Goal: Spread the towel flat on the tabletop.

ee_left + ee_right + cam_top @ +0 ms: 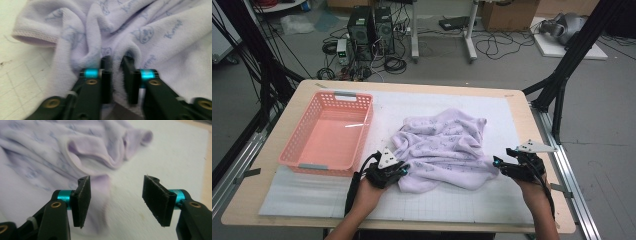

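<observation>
Your left tongs (403, 171) sit at the near left edge of the lavender garment (444, 147), and your left gripper view shows their jaws pressed in on a raised fold of the printed cloth (117, 75), the fabric bunched between the pads. Your right tongs (498, 163) are at the near right edge of the same garment; in your right gripper view the jaws stand well spread with nothing pinched, the left pad just beside a loose flap of the cloth (100, 185) and the right pad over the bare white mat (175, 157). The garment lies crumpled in a heap on the mat (492, 200), about the middle of the table (292, 105), somewhat to the right of centre. It carries a faint blue print and a stitched hem shows at its left border in your left gripper view. A pink plastic basket (294, 145) stands on the left side of the table, just beside the garment and apart from it; your left hand (367, 192) is near its near right corner. Your right hand (532, 187) rests near the right edge of the table.
</observation>
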Available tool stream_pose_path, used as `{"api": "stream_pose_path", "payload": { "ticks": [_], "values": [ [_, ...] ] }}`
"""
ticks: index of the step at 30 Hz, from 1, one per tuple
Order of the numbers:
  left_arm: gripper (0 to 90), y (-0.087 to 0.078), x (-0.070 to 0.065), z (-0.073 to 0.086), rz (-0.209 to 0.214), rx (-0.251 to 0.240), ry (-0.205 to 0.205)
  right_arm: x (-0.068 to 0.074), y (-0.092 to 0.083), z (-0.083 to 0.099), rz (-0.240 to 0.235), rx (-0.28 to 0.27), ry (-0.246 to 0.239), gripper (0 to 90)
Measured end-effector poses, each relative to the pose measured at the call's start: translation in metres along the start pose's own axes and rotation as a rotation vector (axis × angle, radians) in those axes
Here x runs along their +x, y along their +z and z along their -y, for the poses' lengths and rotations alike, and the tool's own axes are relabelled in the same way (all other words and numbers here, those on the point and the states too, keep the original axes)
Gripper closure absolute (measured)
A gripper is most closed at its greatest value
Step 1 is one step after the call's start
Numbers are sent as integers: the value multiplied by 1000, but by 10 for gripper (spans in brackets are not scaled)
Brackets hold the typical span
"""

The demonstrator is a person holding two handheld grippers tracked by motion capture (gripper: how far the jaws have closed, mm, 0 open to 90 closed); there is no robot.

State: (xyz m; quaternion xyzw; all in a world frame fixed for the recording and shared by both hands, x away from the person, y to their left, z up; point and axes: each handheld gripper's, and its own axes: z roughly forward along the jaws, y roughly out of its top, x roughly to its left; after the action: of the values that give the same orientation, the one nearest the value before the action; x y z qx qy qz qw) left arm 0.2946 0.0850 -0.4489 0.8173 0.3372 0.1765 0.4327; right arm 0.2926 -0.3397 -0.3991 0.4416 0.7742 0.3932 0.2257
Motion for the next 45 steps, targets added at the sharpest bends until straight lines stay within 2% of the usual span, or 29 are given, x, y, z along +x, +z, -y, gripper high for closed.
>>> {"api": "stream_pose_path", "payload": {
  "ticks": [2,4,6,8,9,10,13,15,17,18,19,21,22,24,25,27,29,31,32,33,34,37,39,41,45],
  "values": [
    [811,-1,5,-1,-10,-12,-28,7,12,2,-77,-4,-15,437],
    [813,-3,12,-3,-24,-30,-64,18,34,5,-135,13,-51,489],
    [813,-4,17,-5,-38,-40,-80,26,51,4,-139,65,-83,569],
    [813,-2,20,-8,-45,-41,-81,30,68,1,-111,133,-124,676],
    [813,-1,21,-9,-57,-42,-80,29,73,-1,-115,133,-121,761],
    [813,1,22,-10,-71,-48,-79,28,76,-4,-113,127,-116,807],
    [812,8,27,-16,-115,-38,-88,24,86,-16,-16,99,-143,834],
    [813,14,28,-23,-146,-43,-84,23,93,-23,70,69,-166,834],
    [814,23,28,-30,-194,-32,-25,22,101,-28,154,39,-178,832],
    [815,28,30,-34,-219,-22,-10,23,105,-29,188,35,-180,826],
    [814,32,32,-37,-239,-22,-17,23,108,-31,206,22,-184,799],
    [788,33,35,-39,-275,-25,-32,22,110,-34,171,18,-137,686],
    [733,31,35,-39,-284,-31,-55,21,106,-35,155,2,-117,647],
    [599,27,36,-39,-269,-19,-73,15,89,-35,109,-57,-55,591],
    [535,25,35,-38,-254,-14,-82,11,79,-34,100,-89,-26,573],
    [481,17,33,-36,-222,-35,-80,1,56,-29,103,-131,-1,550],
    [469,10,29,-32,-208,-53,-67,-4,41,-22,114,-127,10,542],
    [457,2,27,-28,-197,-55,-56,-10,28,-10,137,-105,-6,542],
    [449,-1,26,-26,-193,-62,-55,-12,24,-3,140,-92,7,542],
    [450,-5,26,-22,-170,-74,-63,-13,21,1,140,-86,9,548],
    [451,-7,25,-20,-158,-73,-69,-15,18,9,125,-65,16,562],
    [454,-9,24,-11,-129,-51,-81,-15,21,26,56,6,5,656],
    [460,-7,24,-6,-118,-27,-86,-11,29,35,13,41,7,668],
    [460,-5,23,-3,-109,-17,-92,-8,35,35,-22,29,24,661],
    [464,-1,21,2,-99,12,-89,7,49,26,-36,29,10,632]
  ]
}}
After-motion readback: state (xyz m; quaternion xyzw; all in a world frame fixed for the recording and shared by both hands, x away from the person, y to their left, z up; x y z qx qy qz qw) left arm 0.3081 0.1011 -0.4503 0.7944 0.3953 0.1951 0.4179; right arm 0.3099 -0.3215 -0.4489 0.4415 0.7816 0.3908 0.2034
